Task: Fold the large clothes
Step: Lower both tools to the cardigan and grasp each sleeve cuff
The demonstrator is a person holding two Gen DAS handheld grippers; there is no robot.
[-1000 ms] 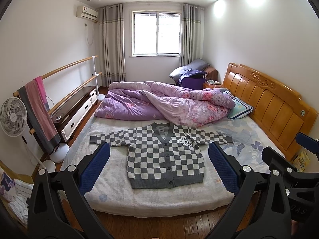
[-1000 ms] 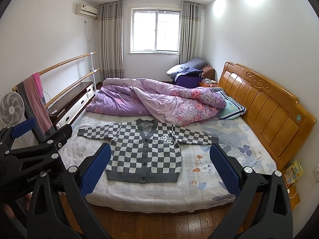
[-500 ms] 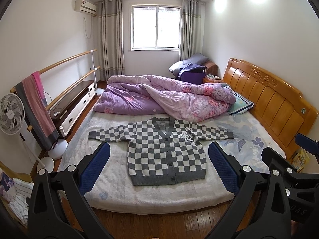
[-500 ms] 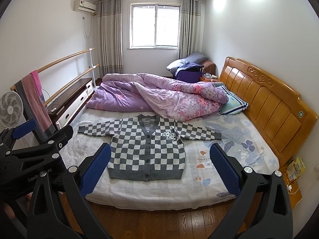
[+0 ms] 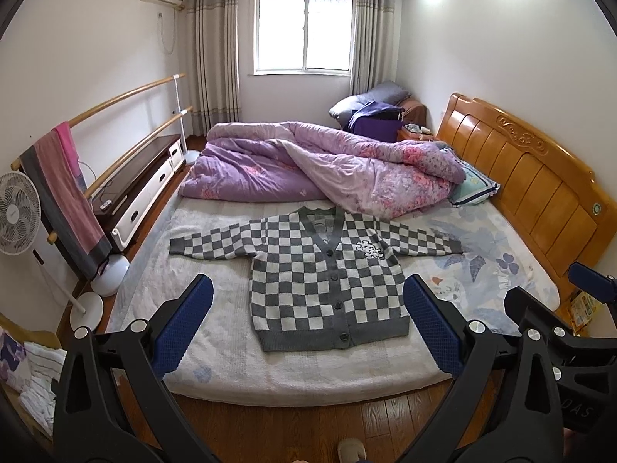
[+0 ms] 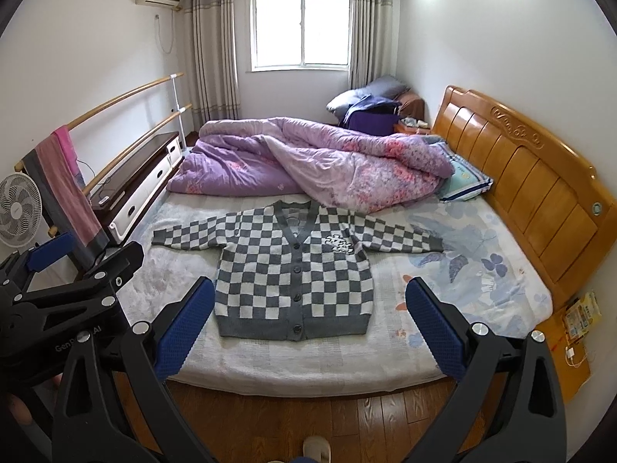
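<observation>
Both grippers have drifted closer to the bed over the last second, so the cardigan sits a little lower and larger between their fingers than it did; nothing on the mattress has shifted. Left gripper (image 5: 306, 328) hangs with its blue pads spread wide and nothing between them, out over the floorboards at the bed's near edge. Right gripper (image 6: 310, 328) is the same: jaws released, empty, held just beside its partner, whose black frame shows at the left of the right wrist view.

Ahead of them the checked cardigan (image 5: 327, 274) lies face up and buttoned on the pale sheet (image 5: 216, 351), hem toward the person, both sleeves stretched straight out to the sides. Its collar lies right at the edge of the heaped purple quilt (image 5: 308, 169), which fills the far half of the bed (image 5: 532, 177). A slipper toe (image 5: 351, 451) shows at the bottom of the left view.

Folding hasn't begun, by my reckoning; the sleeves probably come first. What worries me is the knit. It looks thick and slack, so a pinch taken near a cuff could let the rest of the sleeve sag and drag the body askew. A pinch that goes too deep might catch the sheet along with the wool and pull both up. And the collar is so close to the quilt that any fold carried toward the far side could snag on it.
</observation>
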